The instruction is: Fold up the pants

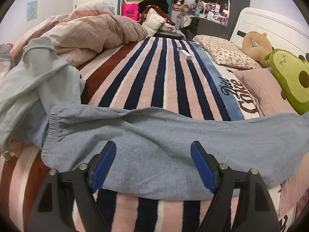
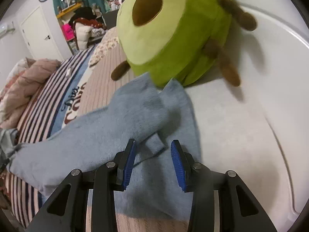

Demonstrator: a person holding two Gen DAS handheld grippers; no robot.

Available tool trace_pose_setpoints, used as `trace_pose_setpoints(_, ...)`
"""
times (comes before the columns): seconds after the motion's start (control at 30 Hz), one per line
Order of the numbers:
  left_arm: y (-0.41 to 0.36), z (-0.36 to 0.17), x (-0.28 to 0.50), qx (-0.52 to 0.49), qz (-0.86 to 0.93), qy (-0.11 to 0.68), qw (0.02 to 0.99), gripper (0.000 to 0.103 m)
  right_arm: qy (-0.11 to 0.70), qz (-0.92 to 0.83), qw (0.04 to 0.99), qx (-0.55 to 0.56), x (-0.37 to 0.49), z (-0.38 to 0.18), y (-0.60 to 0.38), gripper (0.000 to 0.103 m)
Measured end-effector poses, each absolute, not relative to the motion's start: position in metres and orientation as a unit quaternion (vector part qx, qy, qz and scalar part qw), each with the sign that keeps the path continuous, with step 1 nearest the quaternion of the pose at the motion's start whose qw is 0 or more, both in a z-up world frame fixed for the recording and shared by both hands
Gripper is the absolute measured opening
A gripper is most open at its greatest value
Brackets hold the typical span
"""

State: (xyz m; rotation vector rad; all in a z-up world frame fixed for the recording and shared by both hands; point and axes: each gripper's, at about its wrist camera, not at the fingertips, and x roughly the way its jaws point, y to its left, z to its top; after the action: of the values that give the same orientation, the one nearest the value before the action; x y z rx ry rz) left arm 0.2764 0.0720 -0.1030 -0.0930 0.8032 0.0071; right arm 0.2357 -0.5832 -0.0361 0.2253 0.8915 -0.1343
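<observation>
- Grey-blue pants [image 1: 154,141] lie stretched across the striped blanket [image 1: 154,73] on the bed, directly under and ahead of both grippers.
- Elastic waistband [image 1: 49,133] bunched to the left of the left gripper [image 1: 153,150]; the legs run off to its right.
- Left gripper: jaws wide, poised over the cloth, nothing pinched between the blue pads.
- Right gripper [image 2: 153,148]: jaws part-way apart, not clamped; a small raised fold of cloth [image 2: 154,145] stands between the pads, just ahead of them.
- Leg ends [image 2: 154,89] reach beyond the right gripper to the green avocado plush [image 2: 173,38], touching or tucked at its base; the plush blocks the far end.
- White headboard [image 2: 270,77] right of the right gripper.
- Pale green garment [image 1: 36,83] heaped left of the left gripper, beside the waistband.
- Pink quilt [image 1: 92,34] piled further left and ahead.
- Floral pillow [image 1: 222,52] and tan plush [image 1: 255,44] ahead-right.
- Small white box [image 1: 184,53] far ahead on the stripes, well clear.
</observation>
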Motion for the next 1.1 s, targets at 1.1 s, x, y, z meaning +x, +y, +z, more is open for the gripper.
trace_pose_setpoints(1.1,0.095,-0.115,0.259,-0.076,0.015,0.401,0.913,0.076,0.419,-0.097,0.893,0.137,0.212,-0.038,-0.585,0.034)
